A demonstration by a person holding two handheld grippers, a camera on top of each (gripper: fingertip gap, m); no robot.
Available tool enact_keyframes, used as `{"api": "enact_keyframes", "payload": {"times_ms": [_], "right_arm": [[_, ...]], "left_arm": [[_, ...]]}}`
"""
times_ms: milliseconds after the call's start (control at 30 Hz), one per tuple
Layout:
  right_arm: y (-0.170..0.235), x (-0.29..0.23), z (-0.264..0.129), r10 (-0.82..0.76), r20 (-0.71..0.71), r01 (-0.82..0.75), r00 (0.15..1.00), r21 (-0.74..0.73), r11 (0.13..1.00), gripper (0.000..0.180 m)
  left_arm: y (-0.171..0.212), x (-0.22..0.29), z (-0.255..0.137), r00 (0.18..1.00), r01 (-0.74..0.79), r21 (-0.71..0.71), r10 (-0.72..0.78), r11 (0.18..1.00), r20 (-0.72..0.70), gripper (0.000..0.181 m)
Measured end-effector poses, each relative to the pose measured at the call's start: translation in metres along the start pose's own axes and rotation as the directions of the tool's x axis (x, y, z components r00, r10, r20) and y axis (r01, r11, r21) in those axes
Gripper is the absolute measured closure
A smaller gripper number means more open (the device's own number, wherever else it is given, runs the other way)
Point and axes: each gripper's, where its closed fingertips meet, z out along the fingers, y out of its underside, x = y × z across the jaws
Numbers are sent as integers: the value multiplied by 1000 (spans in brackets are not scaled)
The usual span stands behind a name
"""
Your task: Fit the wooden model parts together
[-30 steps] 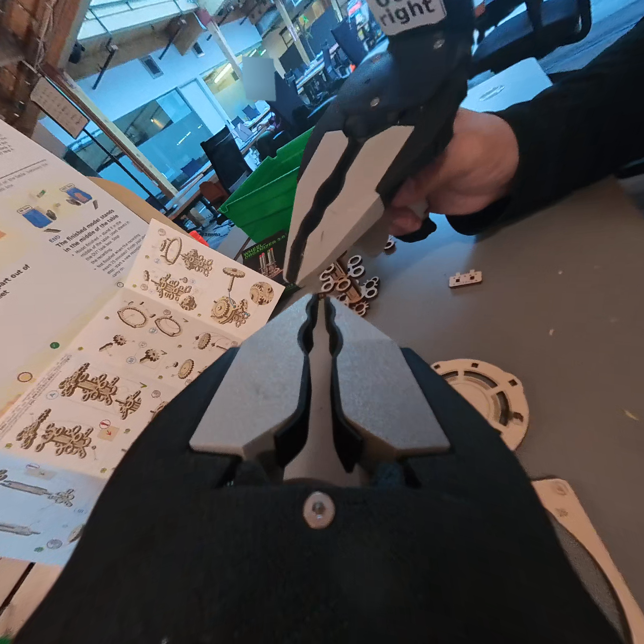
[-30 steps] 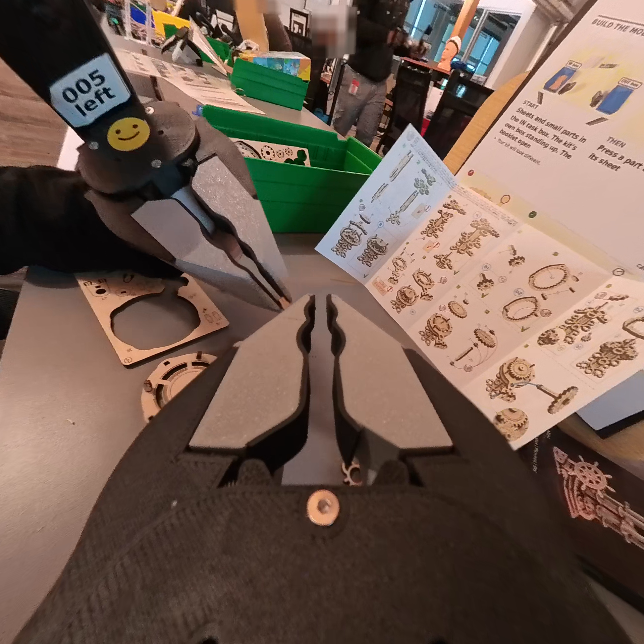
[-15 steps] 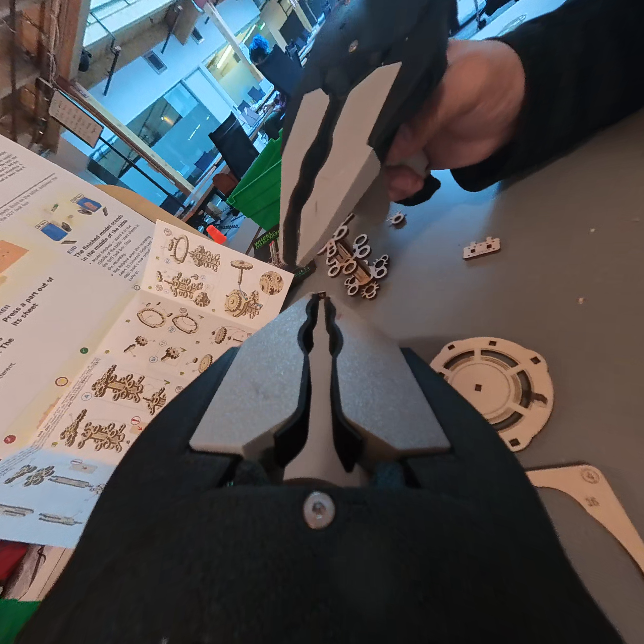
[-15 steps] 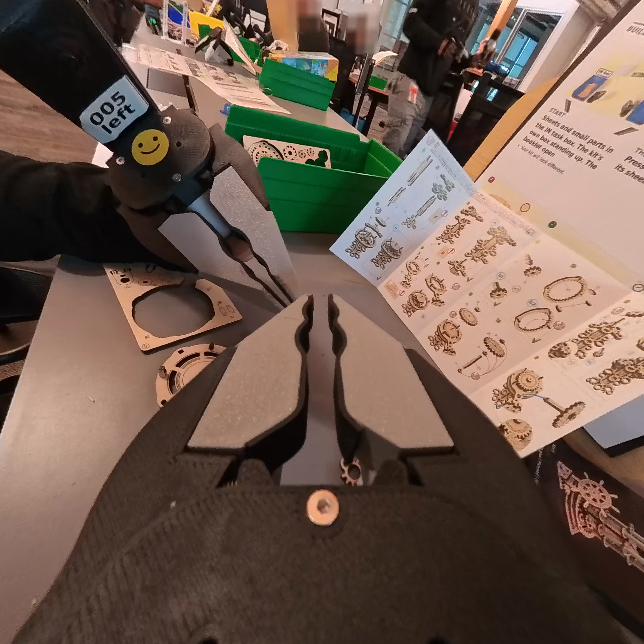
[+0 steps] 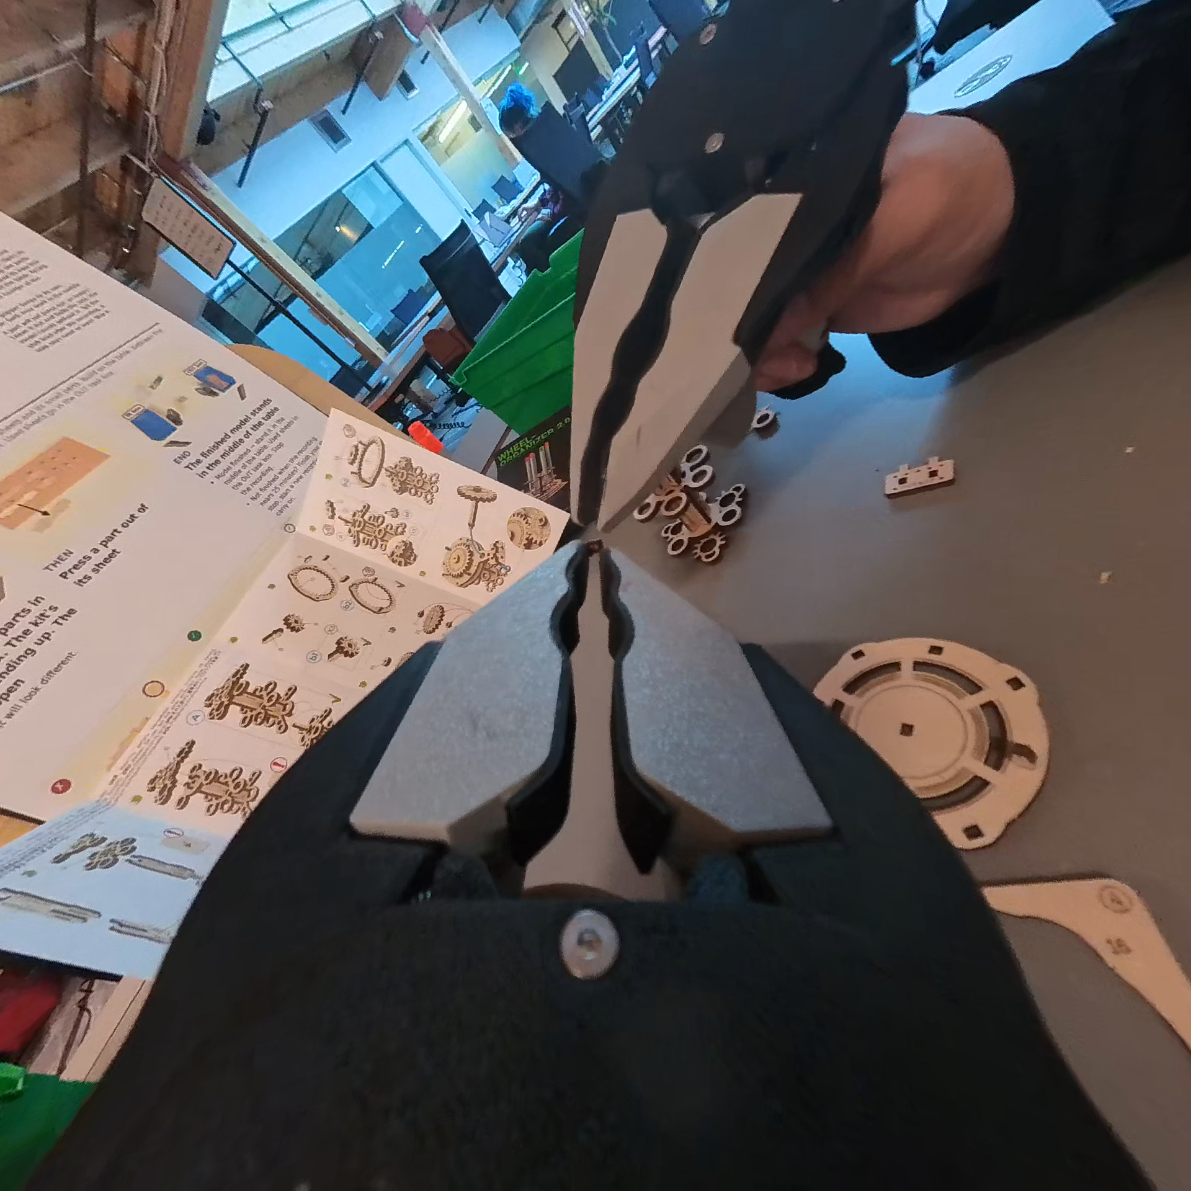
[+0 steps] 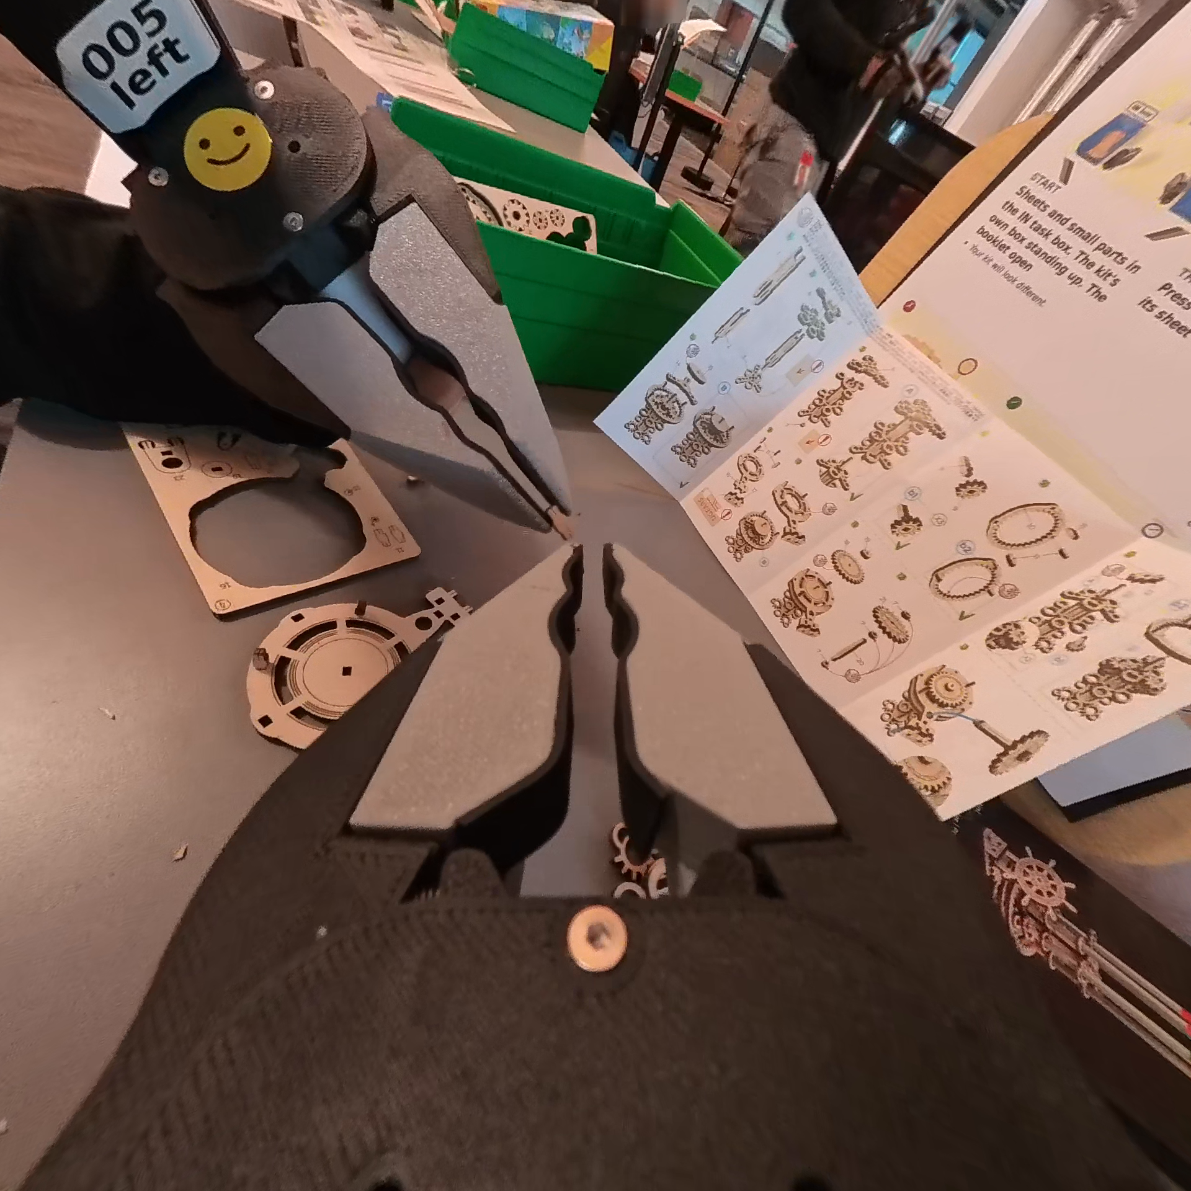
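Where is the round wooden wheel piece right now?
The round wooden disc lies flat on the grey table, left of the right gripper in its view, just below the punched-out wooden sheet.

Hidden, cropped or too small to make out

The left gripper (image 6: 559, 525) pinches a tiny wooden piece (image 6: 562, 527) too small to identify. The right gripper (image 6: 593, 553) covers most of the ringed wooden assembly (image 6: 635, 867). The punched sheet (image 5: 1095, 928) runs off the frame edge; the round disc (image 6: 322, 677) is partly covered.
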Motion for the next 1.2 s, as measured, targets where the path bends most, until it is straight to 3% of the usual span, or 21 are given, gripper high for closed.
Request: {"api": "enact_keyframes", "payload": {"times_ms": [33, 433, 700, 933, 1200], "right_arm": [[0, 0, 0, -1, 1, 1, 1000, -2, 1000, 178], [6, -5, 6, -1, 8, 1, 1000, -29, 1000, 180], [3, -4, 4, 12, 19, -12, 1000, -8, 1000, 178], [-2, -16, 3, 15, 94, -17, 995, 12, 1000, 176], [-16, -17, -5, 67, 142, -81, 988, 97, 992, 180]], "left_arm": [[-1, 1, 0, 1000, -4, 3, 4, 1000, -4, 181], [-4, 6, 1, 1000, -11, 17, 12, 1000, -22, 181], [12, -2, 4, 998, 59, -64, -59, 996, -1, 181], [-2, -7, -5, 952, 294, 42, -289, 955, -97, 181], [-24, -6, -16, 937, 330, 150, -304, 932, -175, 181]]}}
